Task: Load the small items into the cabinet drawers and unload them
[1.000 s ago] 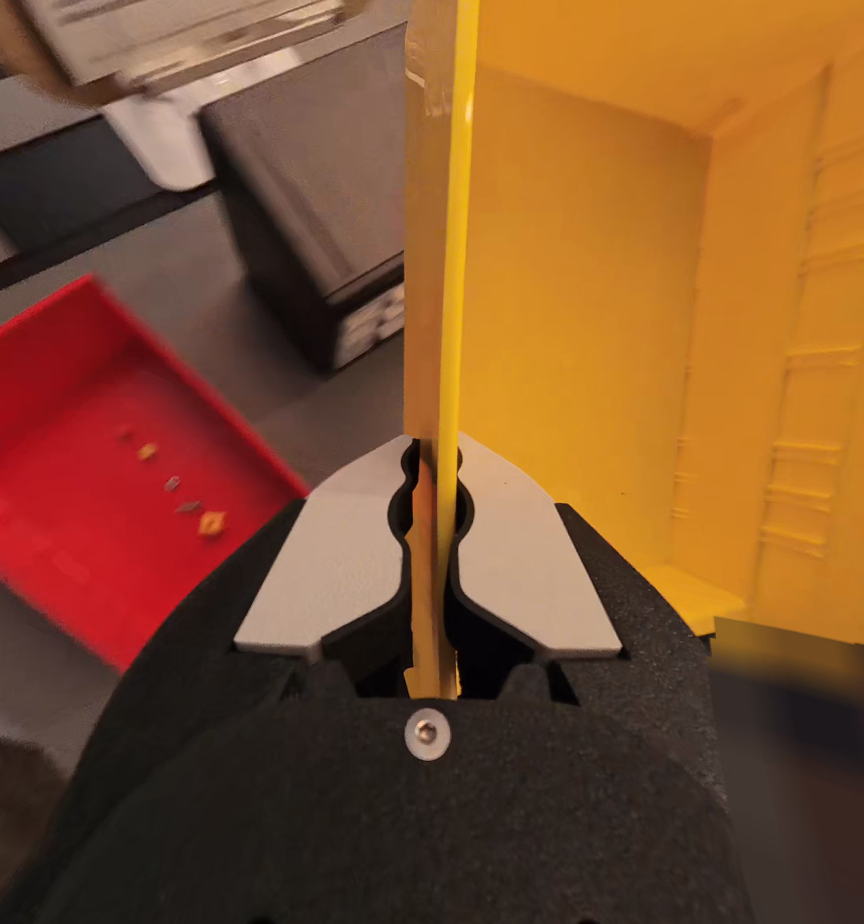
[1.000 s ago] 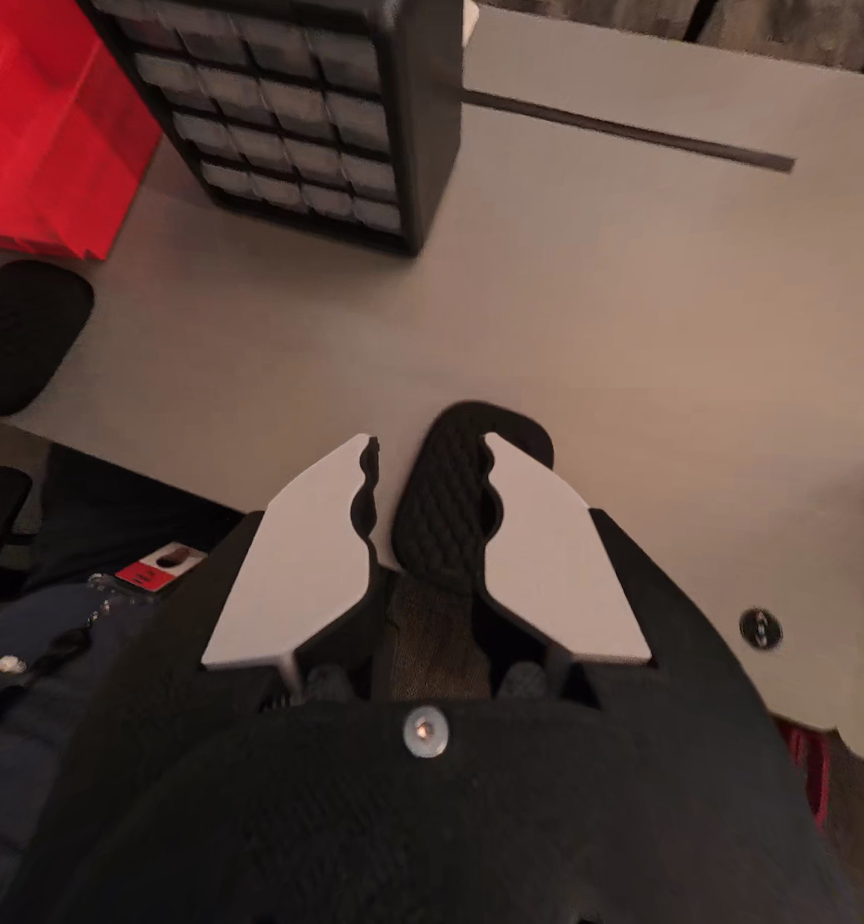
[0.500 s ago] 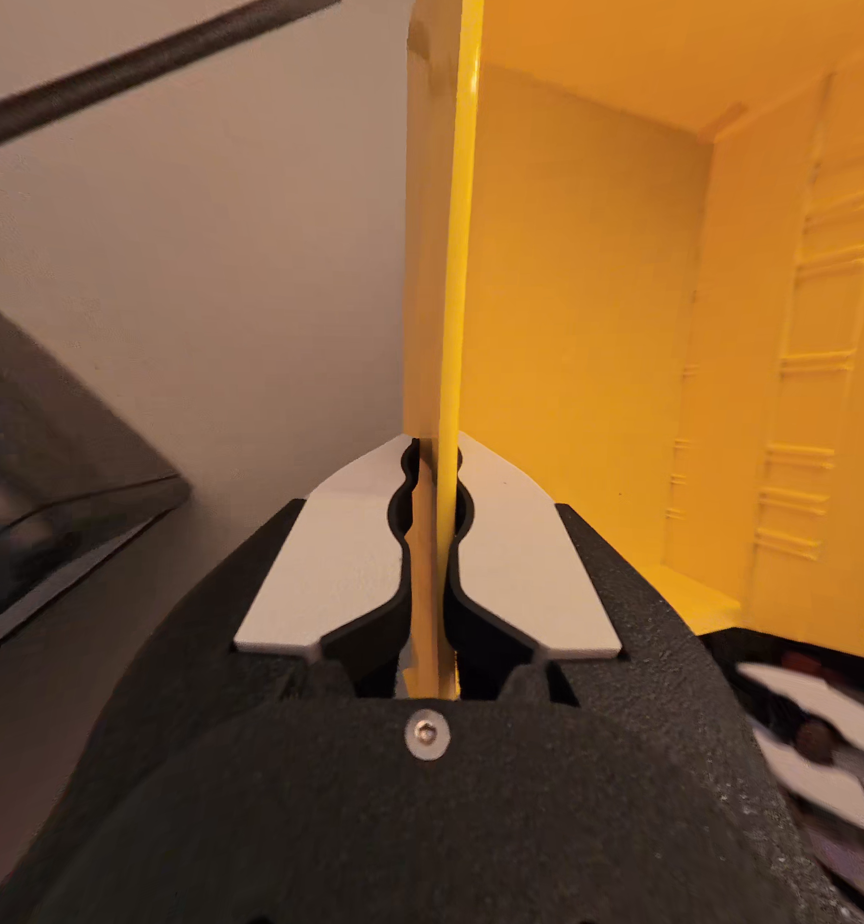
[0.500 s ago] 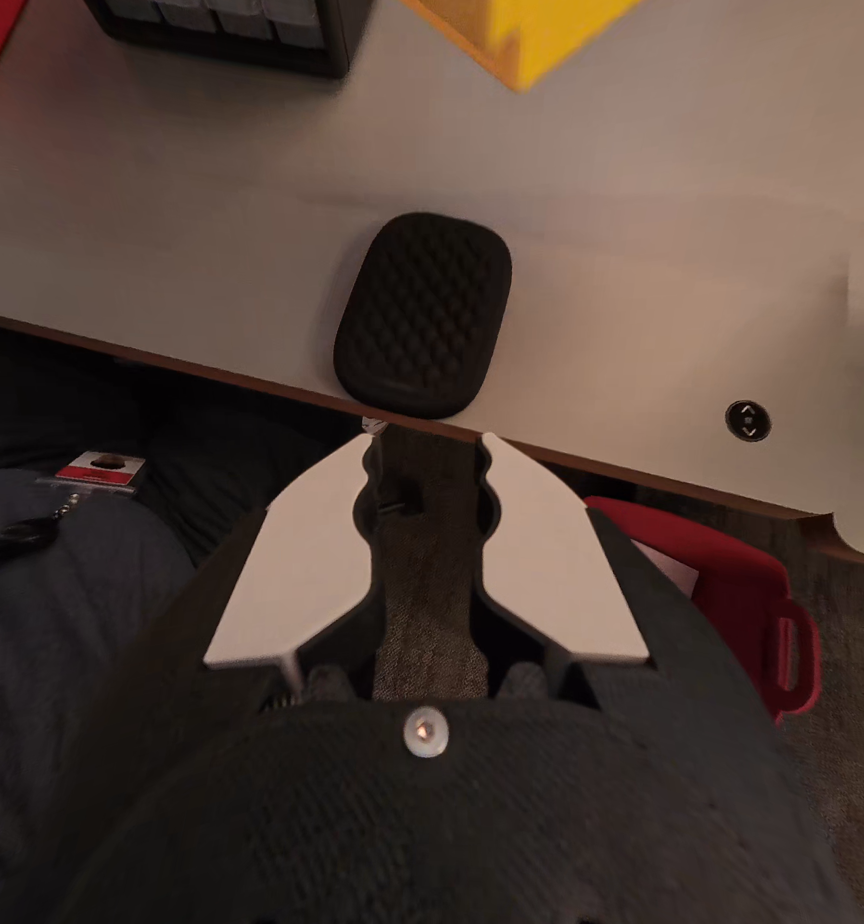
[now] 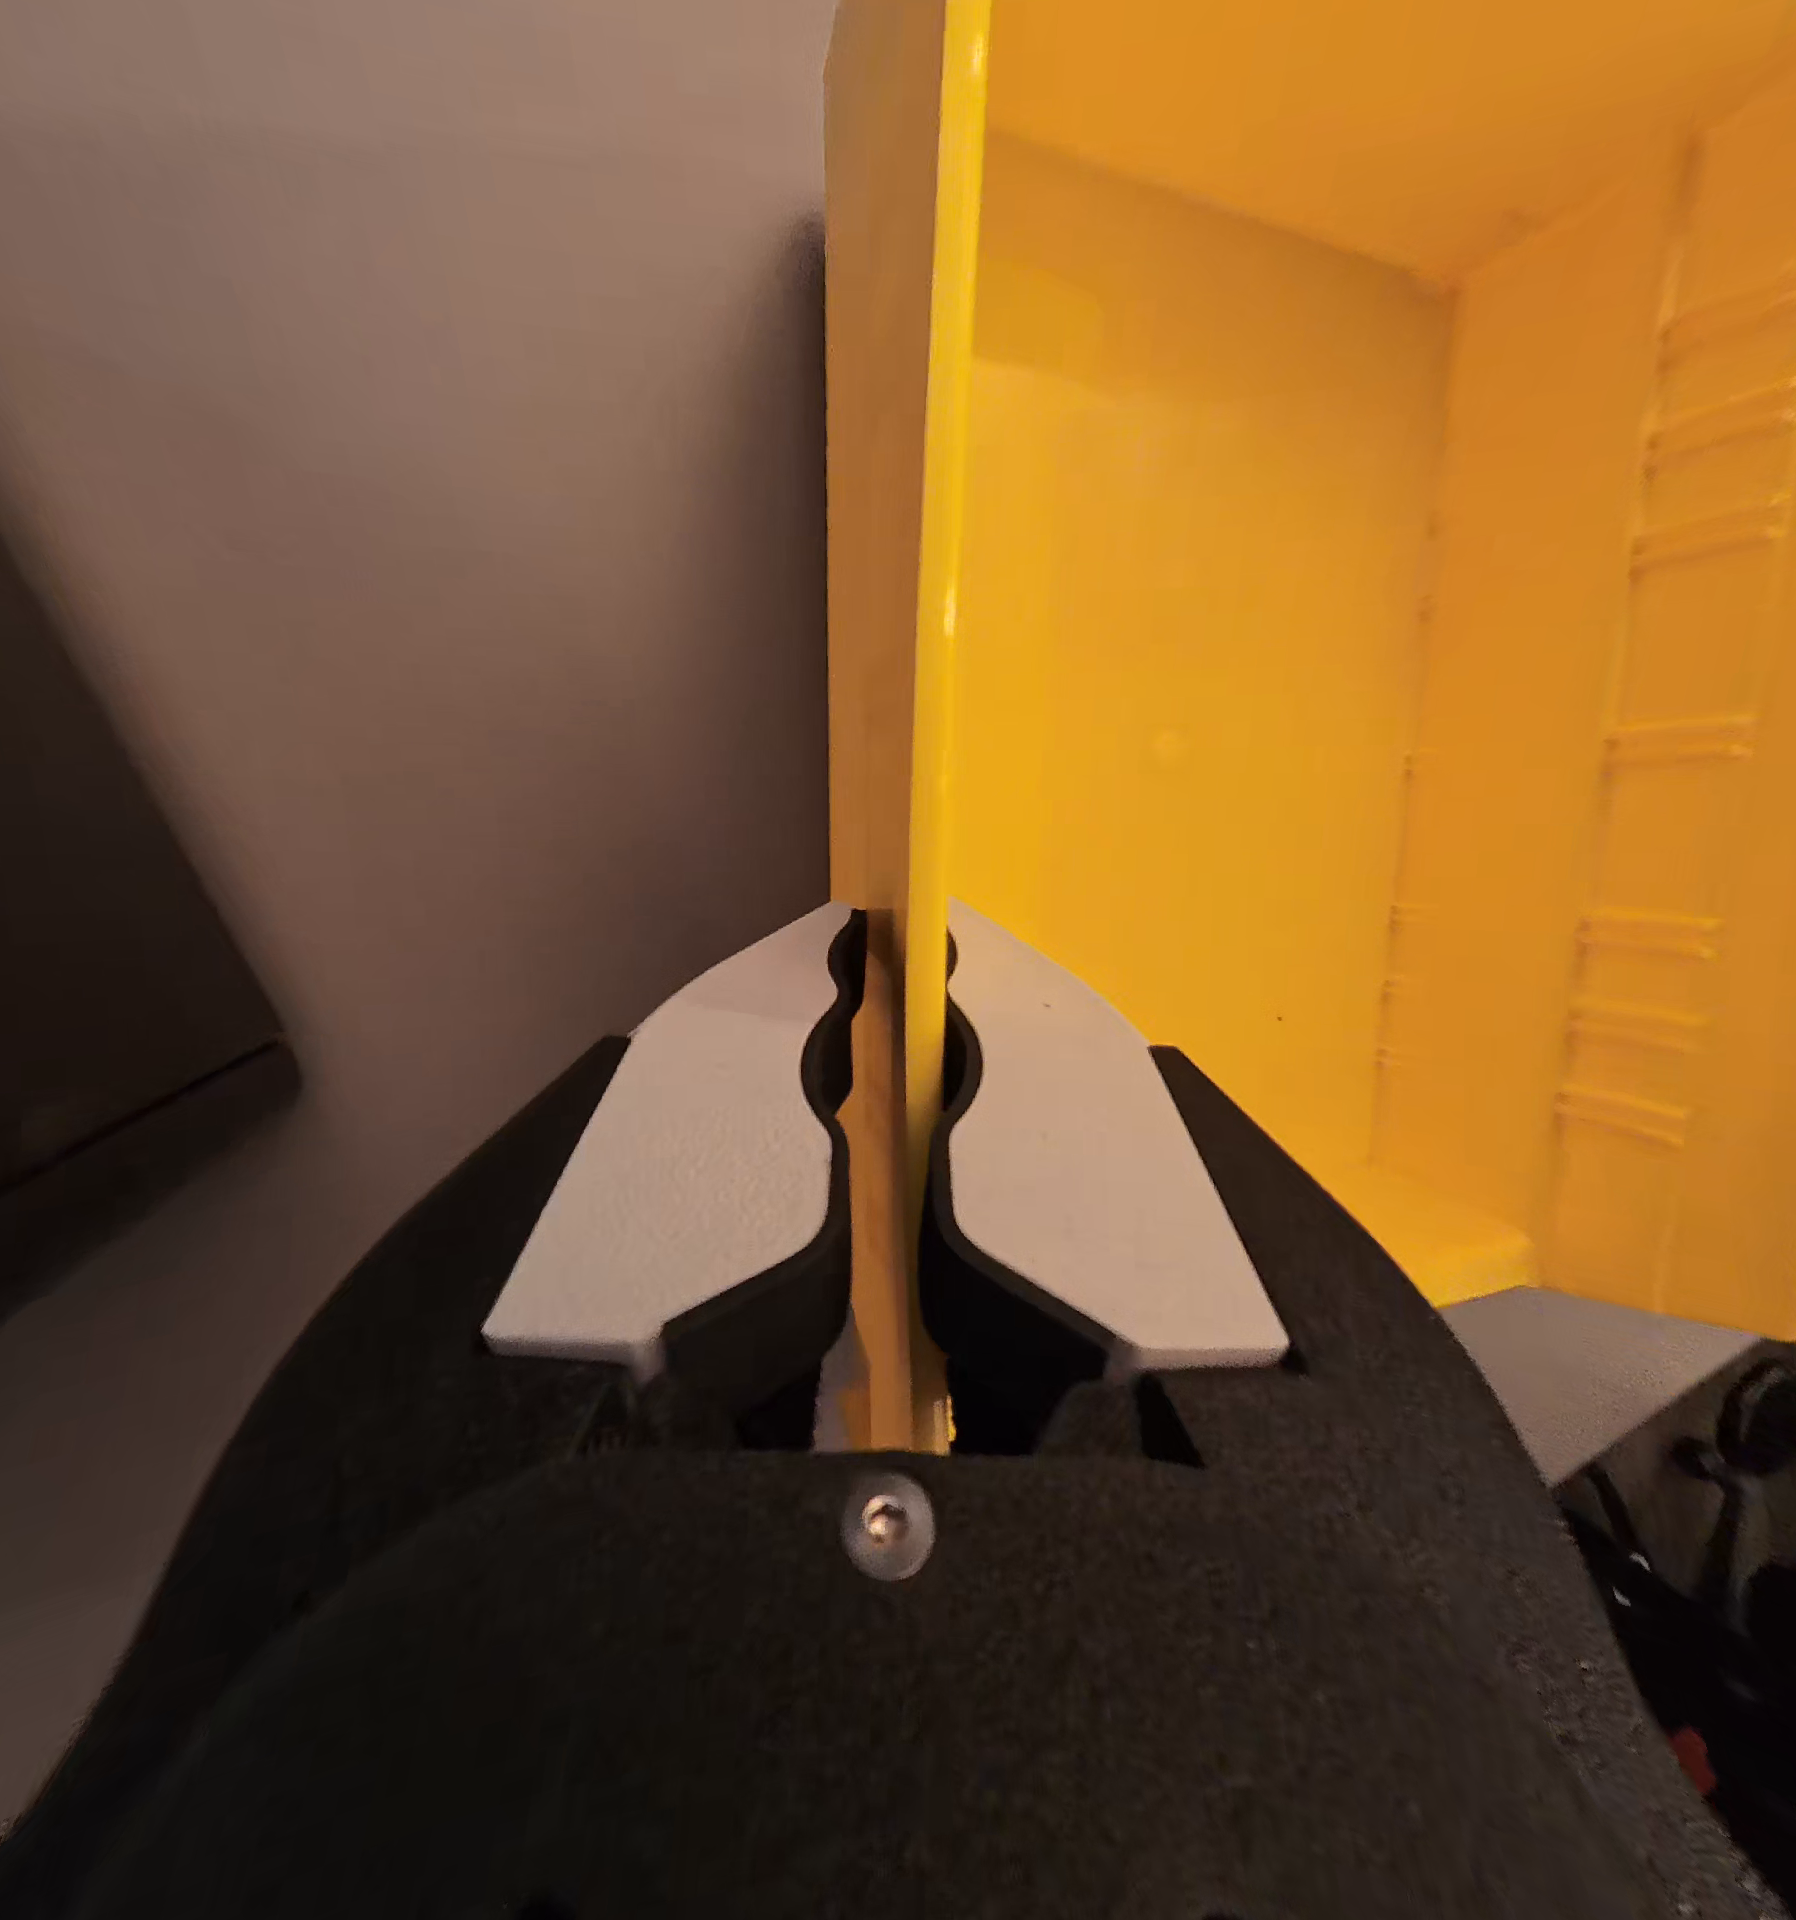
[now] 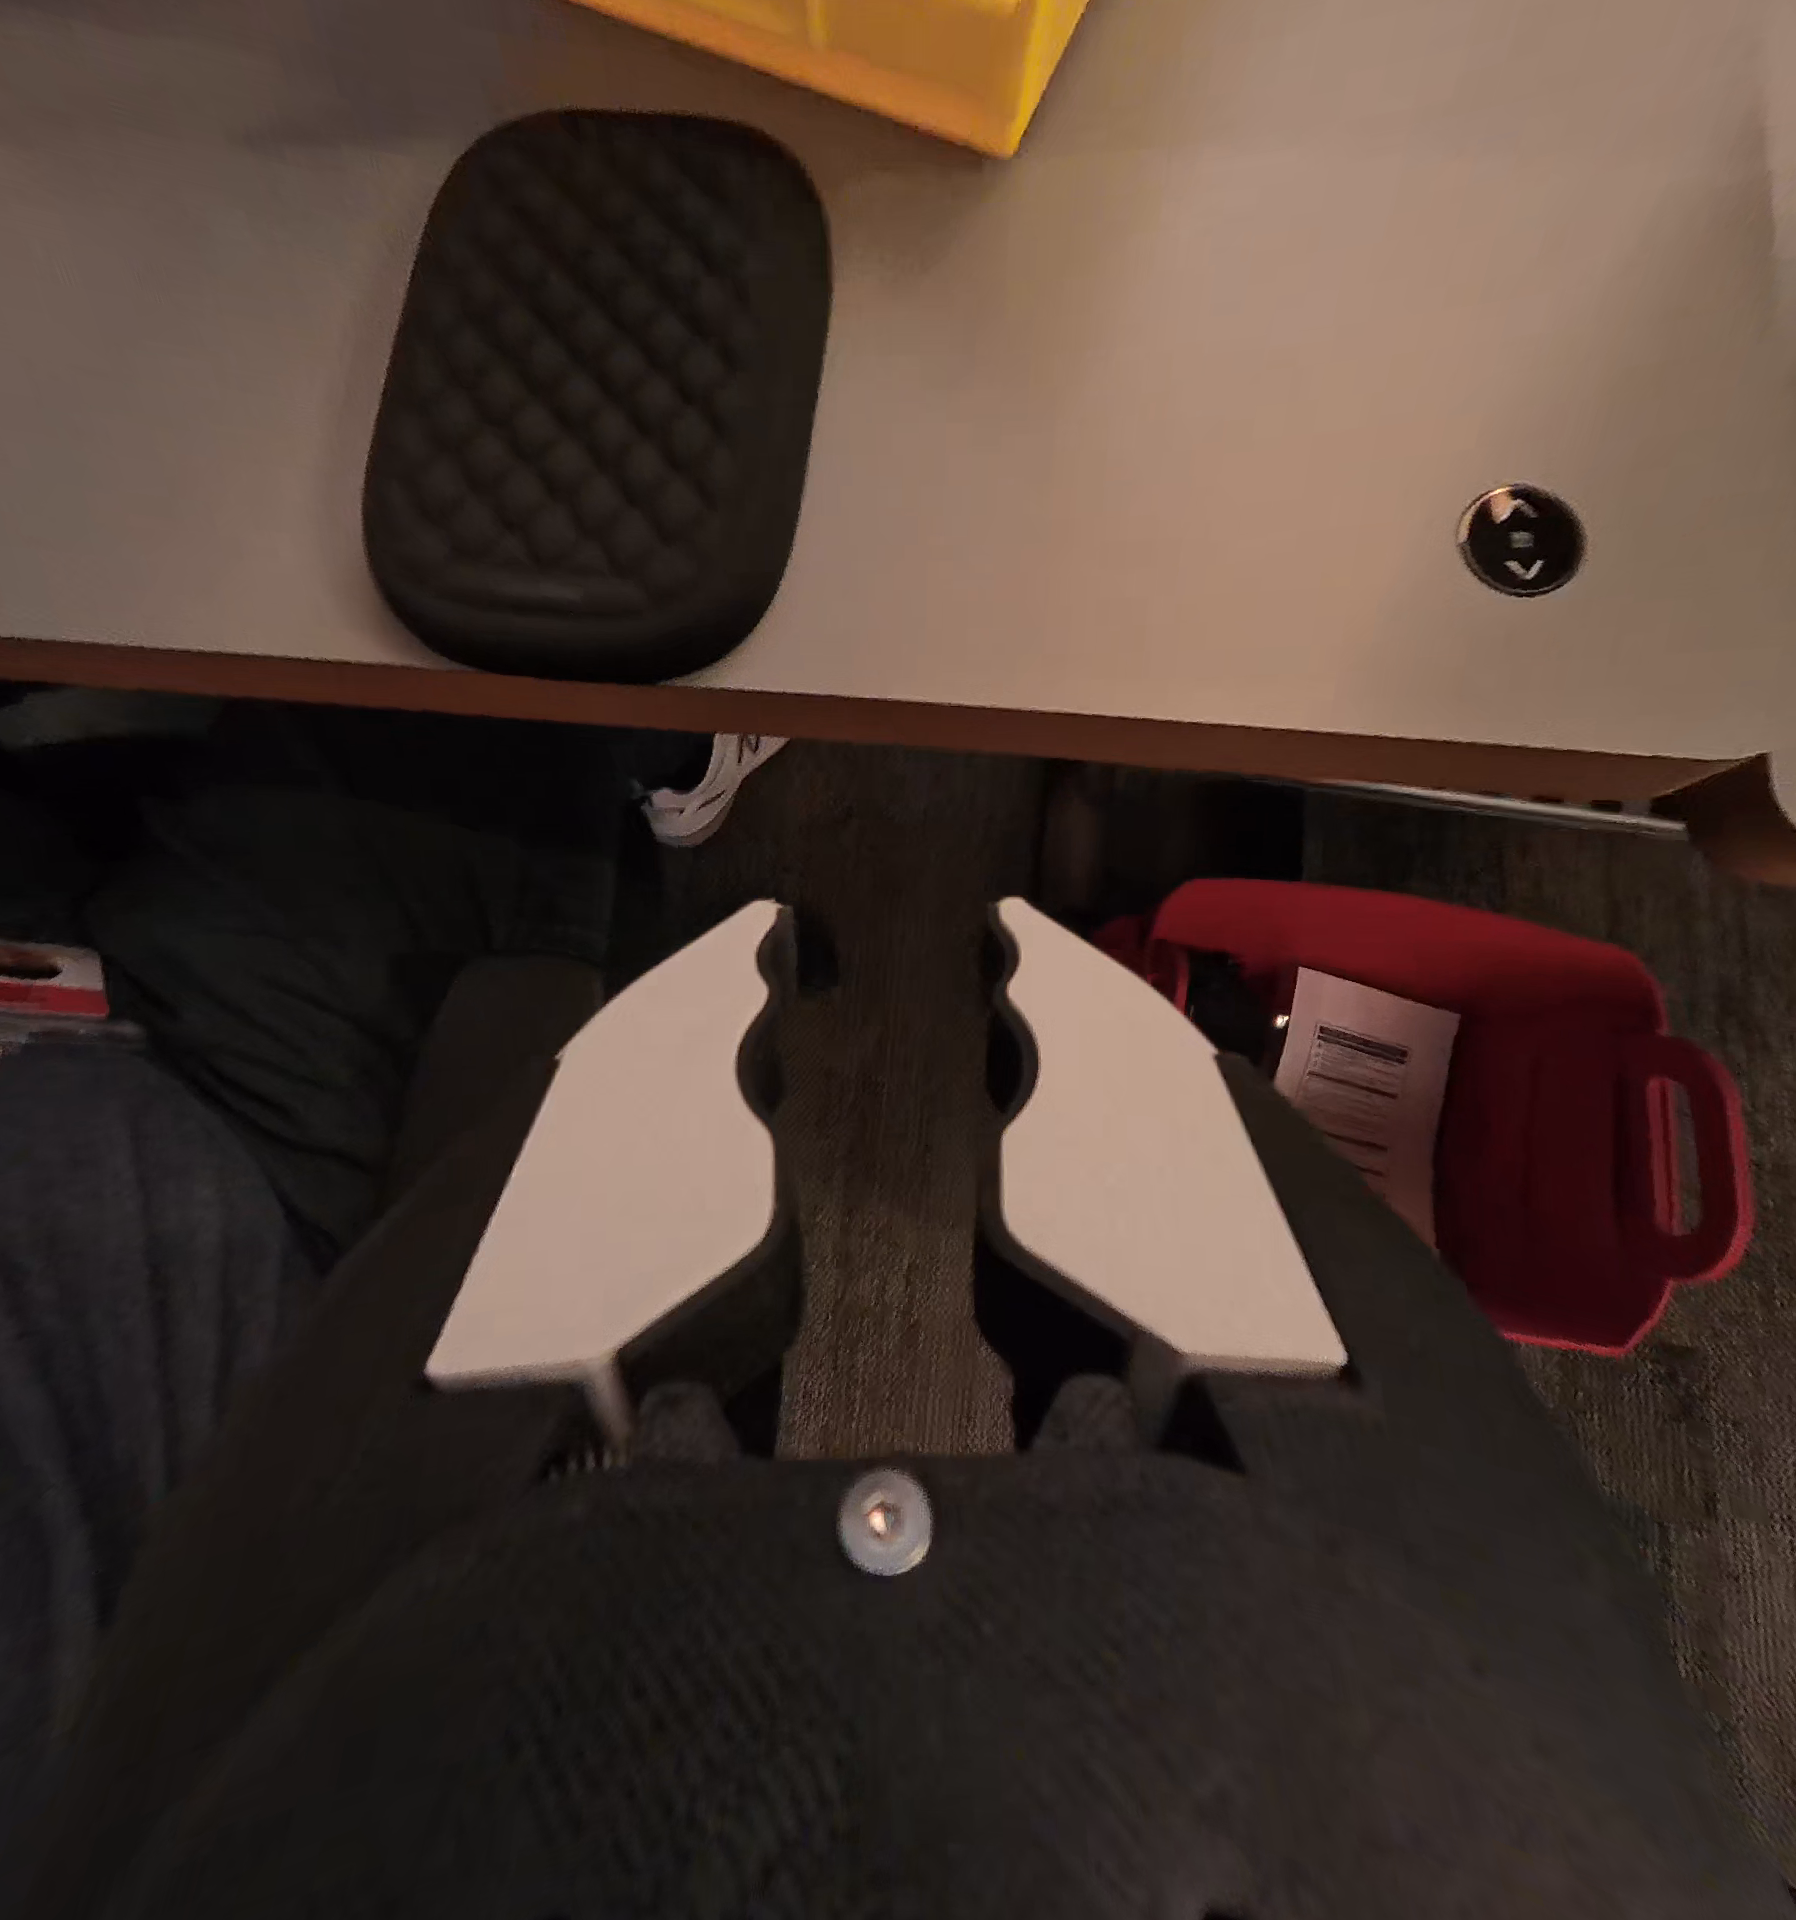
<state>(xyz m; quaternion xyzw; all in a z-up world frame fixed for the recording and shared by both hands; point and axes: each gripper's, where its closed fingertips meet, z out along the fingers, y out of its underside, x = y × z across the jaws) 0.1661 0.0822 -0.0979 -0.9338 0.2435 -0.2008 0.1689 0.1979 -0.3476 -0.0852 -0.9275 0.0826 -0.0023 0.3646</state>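
Note:
My left gripper [image 5: 899,920] is shut on the side wall of a yellow plastic bin [image 5: 1185,644], whose empty inside fills the right half of the left wrist view. The bin is over the grey table [image 5: 406,520]. A corner of the same yellow bin [image 6: 925,73] shows at the top of the right wrist view. My right gripper [image 6: 889,914] is open and empty, held off the table's front edge above the carpet. The drawer cabinet and small items are out of view.
A black quilted pad [image 6: 593,395] lies at the table's front edge [image 6: 873,717]. A round control button [image 6: 1522,540] is set in the table at right. A red basket [image 6: 1496,1122] with papers stands on the floor. A person's legs [image 6: 198,1039] are at left. My hands' fingertips stand some 45 cm from each other.
My left gripper has swung the yellow bin away from the red tray and black cabinet over bare table. My right gripper has drawn back from the table past its front edge.

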